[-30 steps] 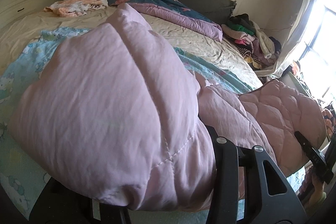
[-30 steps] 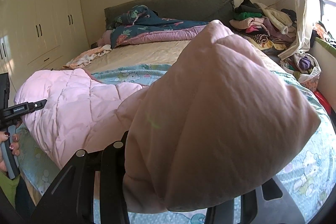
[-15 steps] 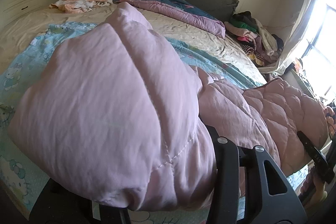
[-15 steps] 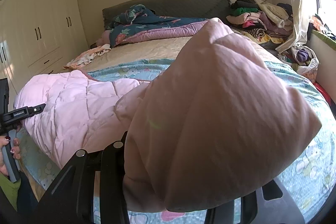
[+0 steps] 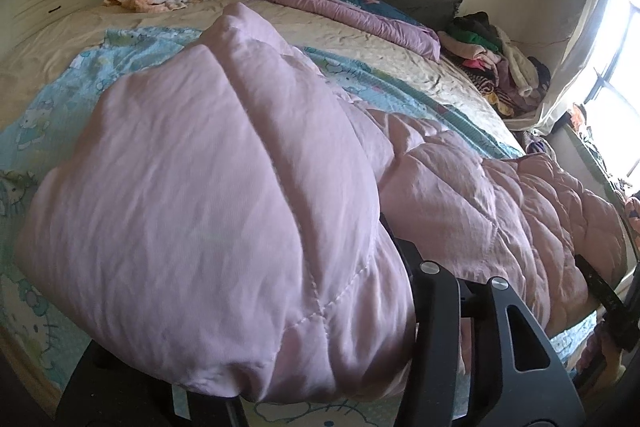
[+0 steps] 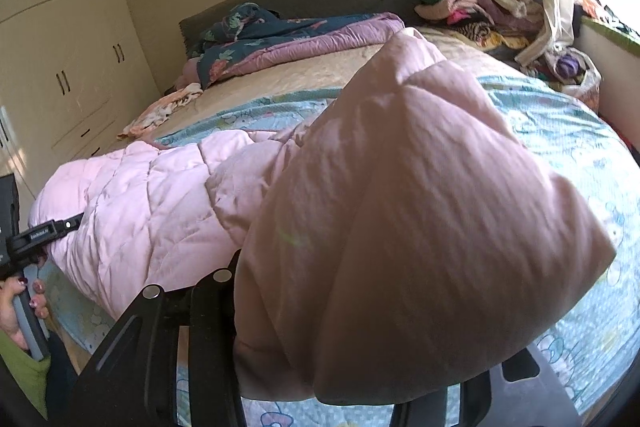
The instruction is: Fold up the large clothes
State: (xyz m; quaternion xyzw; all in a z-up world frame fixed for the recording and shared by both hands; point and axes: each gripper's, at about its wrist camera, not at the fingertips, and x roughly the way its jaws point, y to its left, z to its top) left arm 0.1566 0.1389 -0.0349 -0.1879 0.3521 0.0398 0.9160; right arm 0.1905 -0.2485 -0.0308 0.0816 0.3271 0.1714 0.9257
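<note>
Both my grippers, left gripper and right gripper, pinch pink quilt corners, jaws easing open; quilt runs nine-to-three between them.

The left hand-held gripper pointed down and forward, its jaws opening while padded fabric still bulged out between them and hid the fingertips. The right hand-held gripper was angled likewise, jaws also opening around a thick bunch of the same fabric. At the right view's edge, the left hand wrapped its gripper's grey handle.
</note>
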